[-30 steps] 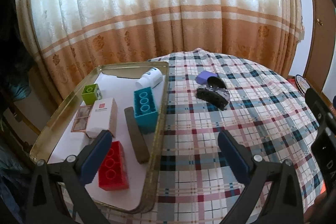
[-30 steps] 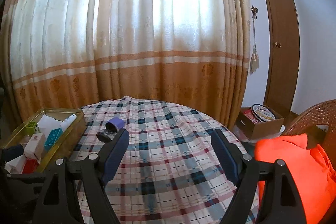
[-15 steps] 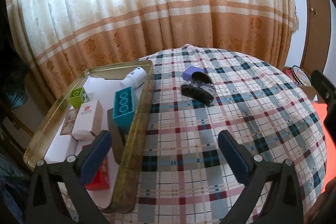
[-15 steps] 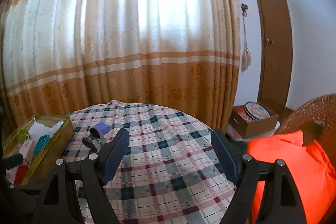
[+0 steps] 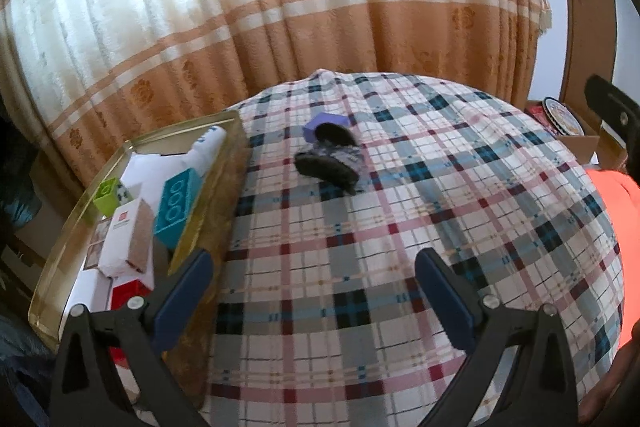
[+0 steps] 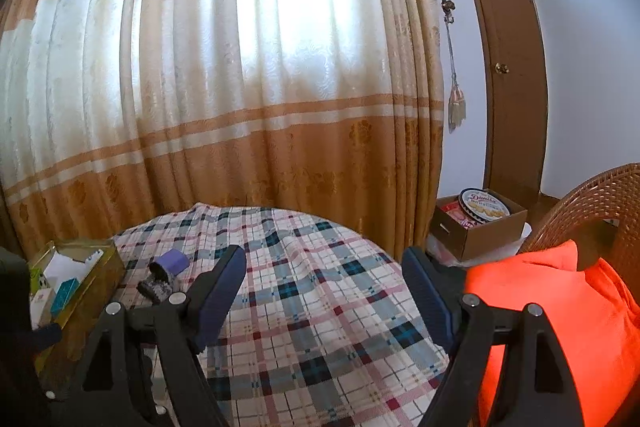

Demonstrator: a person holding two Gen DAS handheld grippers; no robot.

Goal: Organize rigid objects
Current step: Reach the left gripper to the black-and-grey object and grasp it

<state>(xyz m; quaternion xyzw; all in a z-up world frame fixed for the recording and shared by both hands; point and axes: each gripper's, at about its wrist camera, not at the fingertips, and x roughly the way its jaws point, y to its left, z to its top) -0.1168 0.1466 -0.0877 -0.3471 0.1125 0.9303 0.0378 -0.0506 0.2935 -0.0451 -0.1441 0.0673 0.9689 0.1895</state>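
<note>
A gold metal tray (image 5: 224, 211) sits at the table's left edge. It holds a teal brick (image 5: 176, 203), a green brick (image 5: 106, 193), a red brick (image 5: 128, 293), a white box (image 5: 128, 237) and a white bottle (image 5: 206, 149). A dark hair claw (image 5: 330, 165) and a purple hexagonal piece (image 5: 316, 125) lie on the plaid cloth right of the tray. My left gripper (image 5: 312, 291) is open and empty, above the cloth by the tray's near corner. My right gripper (image 6: 324, 291) is open and empty over the table's right part. The claw (image 6: 158, 285) and purple piece (image 6: 172, 263) show at left there.
The round table (image 5: 400, 267) has a plaid cloth and drops off on all sides. Curtains (image 6: 240, 87) hang behind. An orange cushion (image 6: 560, 307) on a wicker chair (image 6: 600, 199) stands right. A cardboard box with a biscuit tin (image 6: 484, 207) sits on the floor by the door.
My left gripper has swung right, away from the tray and toward the table's middle. My right gripper view has tilted up and shifted right. Both stay open.
</note>
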